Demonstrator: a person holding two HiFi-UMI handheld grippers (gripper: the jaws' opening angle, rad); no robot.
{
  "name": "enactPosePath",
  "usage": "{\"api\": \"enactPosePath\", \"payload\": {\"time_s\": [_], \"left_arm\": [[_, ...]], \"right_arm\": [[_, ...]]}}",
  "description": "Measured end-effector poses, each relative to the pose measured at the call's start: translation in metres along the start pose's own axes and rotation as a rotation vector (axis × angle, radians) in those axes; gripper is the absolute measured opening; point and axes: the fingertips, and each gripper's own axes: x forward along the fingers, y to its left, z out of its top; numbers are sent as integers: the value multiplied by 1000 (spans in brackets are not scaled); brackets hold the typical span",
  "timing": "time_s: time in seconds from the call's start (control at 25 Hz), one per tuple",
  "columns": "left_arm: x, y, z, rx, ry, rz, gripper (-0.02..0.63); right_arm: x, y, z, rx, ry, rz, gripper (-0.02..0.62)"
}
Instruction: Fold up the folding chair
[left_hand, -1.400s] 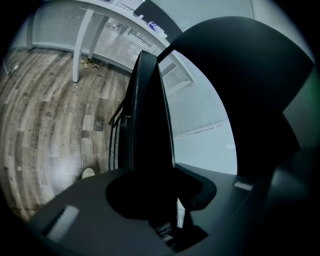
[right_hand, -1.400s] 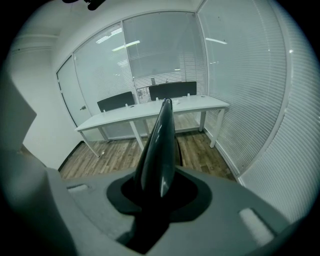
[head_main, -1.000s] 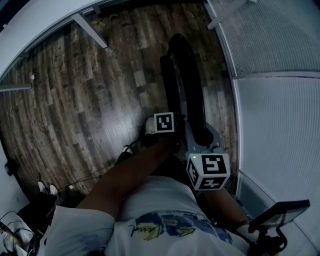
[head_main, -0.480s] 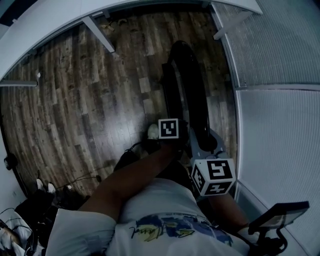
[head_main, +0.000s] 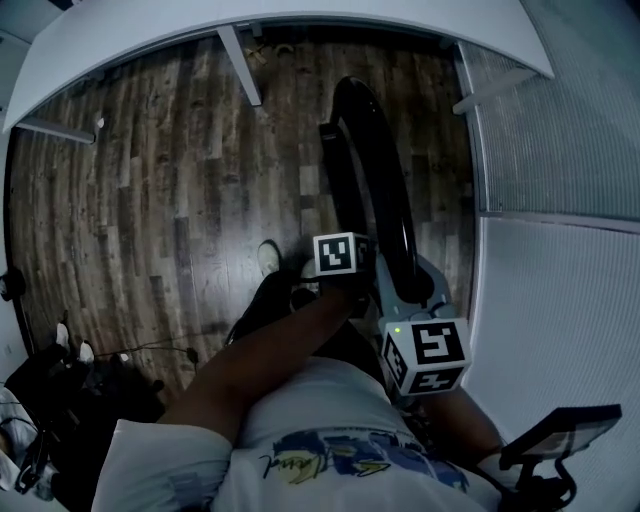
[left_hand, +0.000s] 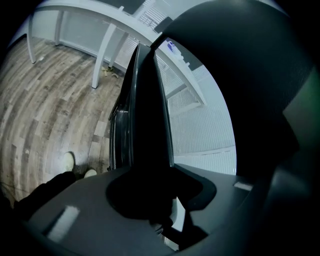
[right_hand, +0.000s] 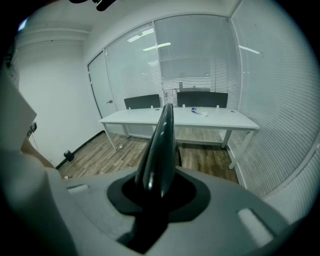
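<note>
The black folding chair (head_main: 372, 190) stands folded flat and edge-on over the wood floor, just in front of me. My left gripper (head_main: 347, 278) is shut on its near end from the left. My right gripper (head_main: 408, 292) is shut on it from the right, a little nearer to me. In the left gripper view the chair's dark panel (left_hand: 146, 120) rises out of the closed jaws of the left gripper (left_hand: 150, 197). In the right gripper view the chair's thin glossy edge (right_hand: 161, 140) stands between the jaws of the right gripper (right_hand: 156, 197). The chair's feet are hidden.
A long white desk (head_main: 300, 18) with a slanted leg (head_main: 240, 62) runs across the far side. A wall of blinds (head_main: 560, 240) is close on the right. My shoe (head_main: 268, 256) is beside the chair. Bags and cables (head_main: 70, 385) lie at the lower left.
Both grippers have moved up and away from me with the folded chair. More of the white desk shows at the top. The grips look unchanged.
</note>
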Motion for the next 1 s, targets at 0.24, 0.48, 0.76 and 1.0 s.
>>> {"api": "enactPosePath", "payload": {"time_s": [0.24, 0.48, 0.76, 1.0], "left_arm": [[-27, 24, 48, -30, -124, 5, 132], [-56, 53, 95, -88, -215, -5, 130], [-88, 96, 148, -198, -251, -29, 130], [-111, 140, 194, -282, -295, -11, 132]], "right_arm": [[25, 31, 33, -71, -6, 79, 80], [58, 67, 63, -133, 2, 146, 80], [113, 116, 105, -222, 33, 213, 80], [161, 152, 137, -290, 61, 284, 80]]}}
